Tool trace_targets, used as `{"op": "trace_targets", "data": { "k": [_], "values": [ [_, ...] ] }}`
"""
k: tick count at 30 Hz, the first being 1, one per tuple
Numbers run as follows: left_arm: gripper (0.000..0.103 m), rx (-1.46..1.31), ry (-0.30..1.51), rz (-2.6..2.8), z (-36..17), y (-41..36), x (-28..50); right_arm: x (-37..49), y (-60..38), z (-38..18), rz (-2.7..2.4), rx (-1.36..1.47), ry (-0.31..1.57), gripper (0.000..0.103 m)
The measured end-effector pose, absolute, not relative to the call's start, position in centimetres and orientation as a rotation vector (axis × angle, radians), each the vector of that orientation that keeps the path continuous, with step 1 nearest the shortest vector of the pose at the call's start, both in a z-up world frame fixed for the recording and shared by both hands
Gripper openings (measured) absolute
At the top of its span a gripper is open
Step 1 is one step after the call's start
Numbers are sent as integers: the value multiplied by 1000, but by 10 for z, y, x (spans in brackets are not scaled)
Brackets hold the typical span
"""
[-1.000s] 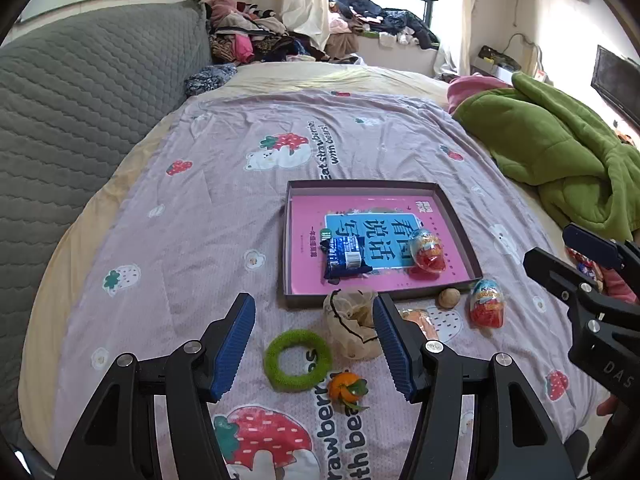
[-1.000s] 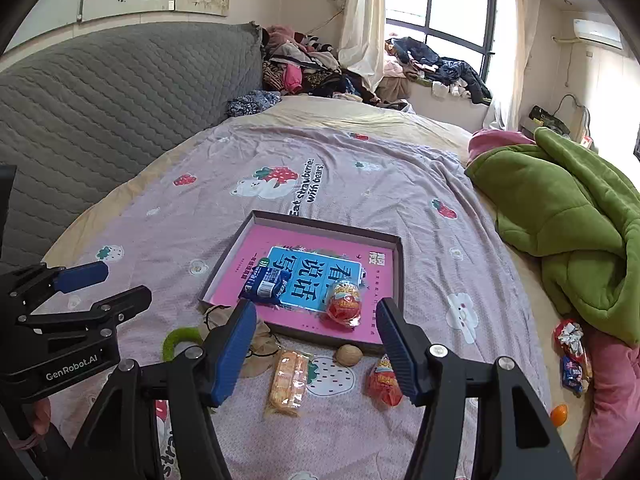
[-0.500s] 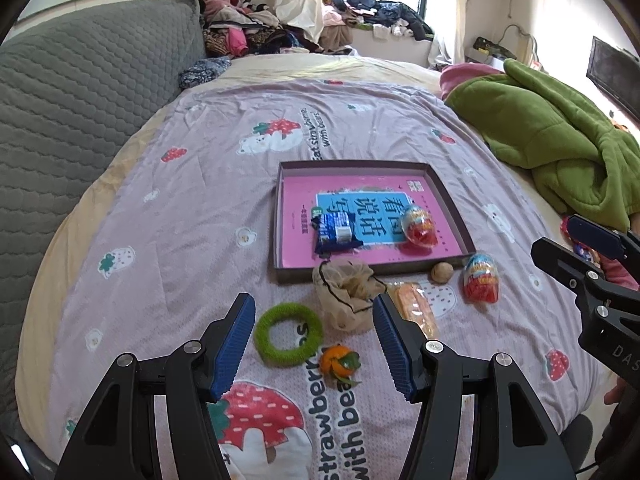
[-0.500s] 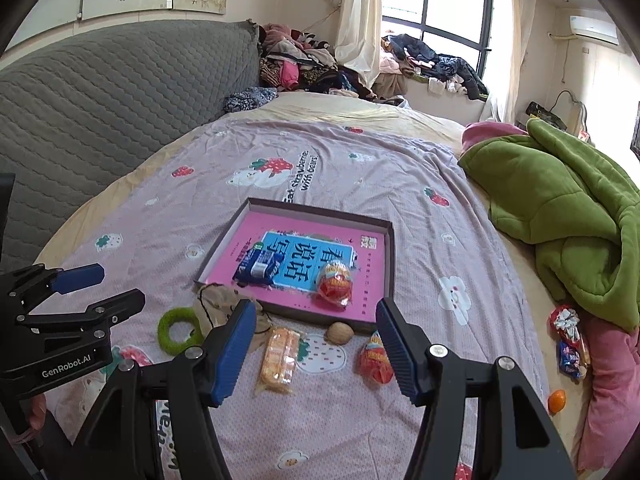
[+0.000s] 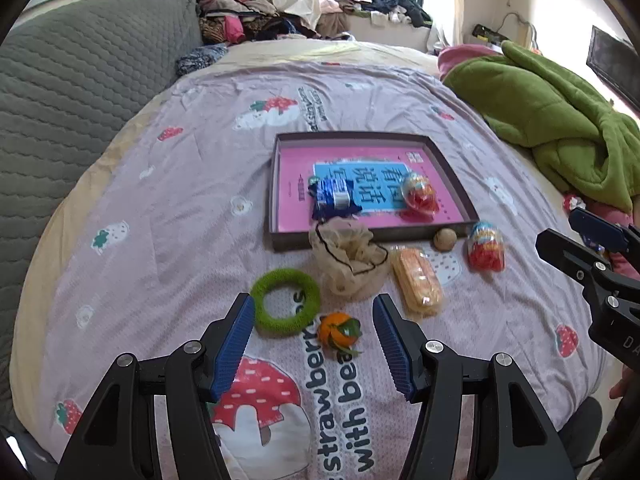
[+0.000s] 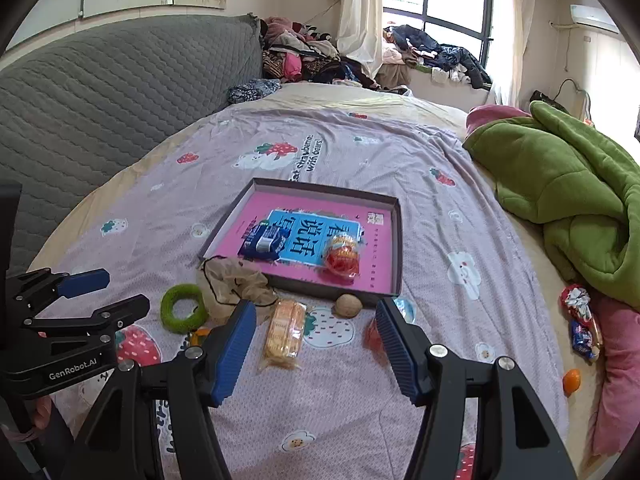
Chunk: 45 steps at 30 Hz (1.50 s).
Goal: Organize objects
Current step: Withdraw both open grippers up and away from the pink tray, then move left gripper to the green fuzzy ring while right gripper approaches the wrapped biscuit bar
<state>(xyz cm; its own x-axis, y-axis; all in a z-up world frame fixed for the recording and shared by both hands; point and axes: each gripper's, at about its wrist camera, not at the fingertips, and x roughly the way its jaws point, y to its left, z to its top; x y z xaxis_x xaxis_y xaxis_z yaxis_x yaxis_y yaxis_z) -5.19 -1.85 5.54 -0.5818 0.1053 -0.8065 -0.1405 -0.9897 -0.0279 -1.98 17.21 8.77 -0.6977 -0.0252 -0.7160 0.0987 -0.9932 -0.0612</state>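
A dark tray with a pink floor [image 5: 280,184] [image 6: 394,248] lies on the bed and holds a blue snack packet [image 5: 334,196] [image 6: 264,240] and a red capsule toy [image 5: 420,194] [image 6: 340,256]. In front of it lie a green ring [image 5: 286,302] [image 6: 182,308], a beige mesh pouch [image 5: 350,258] [image 6: 234,280], a small orange [image 5: 338,332], a wafer packet [image 5: 418,280] [image 6: 286,330], a walnut [image 5: 445,239] [image 6: 349,305] and a second capsule toy [image 5: 486,246]. My left gripper [image 5: 314,338] is open and empty above the orange. My right gripper [image 6: 316,340] is open and empty above the wafer packet.
A green blanket [image 5: 552,120] [image 6: 568,196] lies heaped on the right. A grey headboard [image 5: 80,88] runs along the left. Clothes [image 6: 304,56] are piled at the far end. Candy wrappers [image 6: 580,320] and another small orange [image 6: 571,378] lie by the pink pillow on the right.
Both grippers have drawn back and risen from the tray, so the objects look farther off. Both stay open and empty. No object has moved.
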Motion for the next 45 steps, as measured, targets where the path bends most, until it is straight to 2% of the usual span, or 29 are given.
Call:
{"op": "trace_targets", "data": {
  "k": [24,45],
  "values": [
    [63,-1414,79,2616,0,-14,-33,-15,174,44,-2791,1267,165,62],
    [63,-1464,-32,2636,-26,-58,-51,-29,160,9,-2754,1319,166,62]
  ]
}}
